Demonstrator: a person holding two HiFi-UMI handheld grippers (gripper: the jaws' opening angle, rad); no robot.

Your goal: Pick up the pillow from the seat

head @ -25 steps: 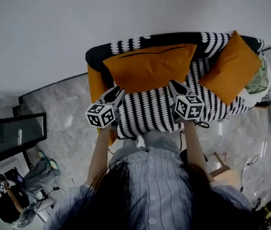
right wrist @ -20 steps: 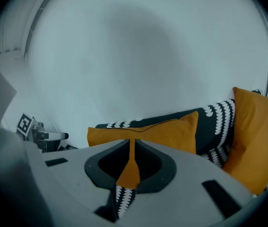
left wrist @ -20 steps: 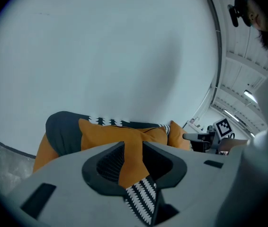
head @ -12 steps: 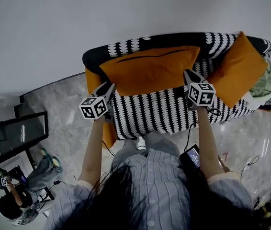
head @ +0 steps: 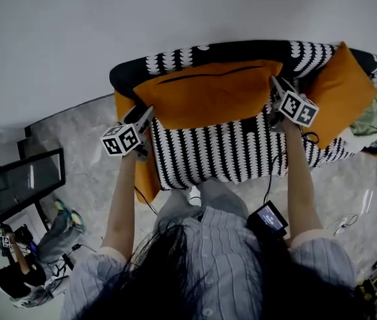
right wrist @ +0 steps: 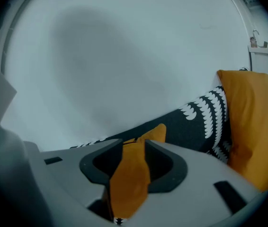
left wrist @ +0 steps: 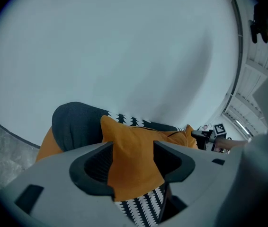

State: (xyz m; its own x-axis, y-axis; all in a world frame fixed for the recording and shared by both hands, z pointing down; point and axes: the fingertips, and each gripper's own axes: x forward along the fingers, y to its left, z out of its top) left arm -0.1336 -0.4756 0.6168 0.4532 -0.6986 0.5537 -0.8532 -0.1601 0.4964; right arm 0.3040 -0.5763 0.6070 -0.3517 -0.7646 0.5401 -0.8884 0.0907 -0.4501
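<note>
My left gripper [head: 144, 113] and right gripper [head: 274, 81] have fingers just opening, unclenched, each around an end corner of the pillow [head: 208, 93] on the seat [head: 222, 153].

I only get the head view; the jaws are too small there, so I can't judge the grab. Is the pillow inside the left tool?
Observer: Yes. A corner of the pillow lies between the jaws of the left tool, which have just been opening.
Operator: And the right tool?
Observer: Its narrower gap has the pillow's other corner; those jaws have just been opening.
Operator: How deep is the left corner?
Observer: Well inside, its edge ending over the black-and-white seat cover.
</note>
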